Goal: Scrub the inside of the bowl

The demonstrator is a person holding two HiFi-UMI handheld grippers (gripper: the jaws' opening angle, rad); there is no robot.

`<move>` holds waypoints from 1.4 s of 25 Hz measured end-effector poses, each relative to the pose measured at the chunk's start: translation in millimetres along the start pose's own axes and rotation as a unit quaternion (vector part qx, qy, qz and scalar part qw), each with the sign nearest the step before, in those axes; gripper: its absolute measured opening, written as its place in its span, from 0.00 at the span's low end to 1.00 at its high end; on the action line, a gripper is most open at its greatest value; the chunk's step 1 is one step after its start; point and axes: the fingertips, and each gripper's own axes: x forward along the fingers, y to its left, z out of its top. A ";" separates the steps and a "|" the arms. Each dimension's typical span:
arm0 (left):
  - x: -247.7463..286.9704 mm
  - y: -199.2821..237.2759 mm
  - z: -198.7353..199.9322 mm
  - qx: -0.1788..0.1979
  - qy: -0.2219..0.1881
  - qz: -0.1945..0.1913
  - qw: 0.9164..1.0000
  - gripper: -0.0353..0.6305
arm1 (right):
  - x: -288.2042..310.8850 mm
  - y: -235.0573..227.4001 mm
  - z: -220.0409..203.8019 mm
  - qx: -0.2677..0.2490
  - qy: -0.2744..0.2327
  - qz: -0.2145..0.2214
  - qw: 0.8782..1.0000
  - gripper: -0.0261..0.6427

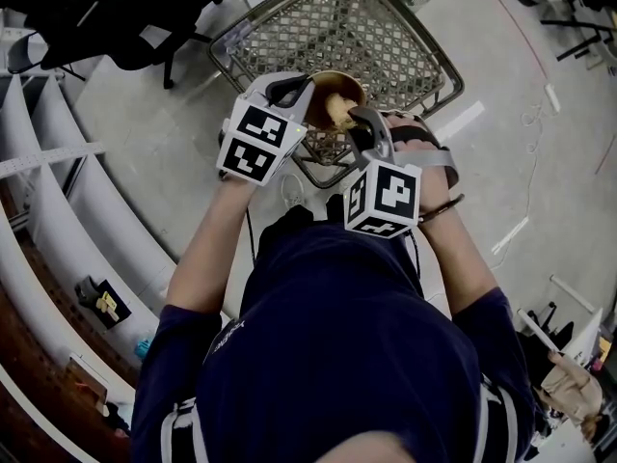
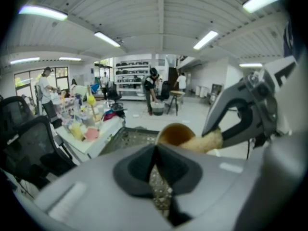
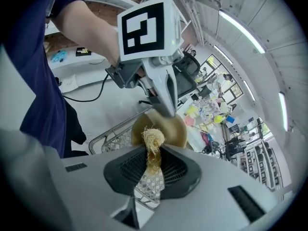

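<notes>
With the left gripper clamped on the left rim of the bowl, forearm straight, steady the bowl above the basket and sweep the scrubber firmly round the bowl's inner wall, the right gripper pinching it shut, wrist bent toward the bowl.

Two grippers show: the left hand-held gripper and the right hand-held gripper. There is one bowl, one fibrous scrubber, and one wire basket at upper centre.
</notes>
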 end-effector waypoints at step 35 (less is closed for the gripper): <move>-13.8 0.8 22.0 -0.040 -0.063 -0.025 0.997 0.07 | -7.0 -4.3 29.4 0.053 -0.067 -0.001 0.996 0.13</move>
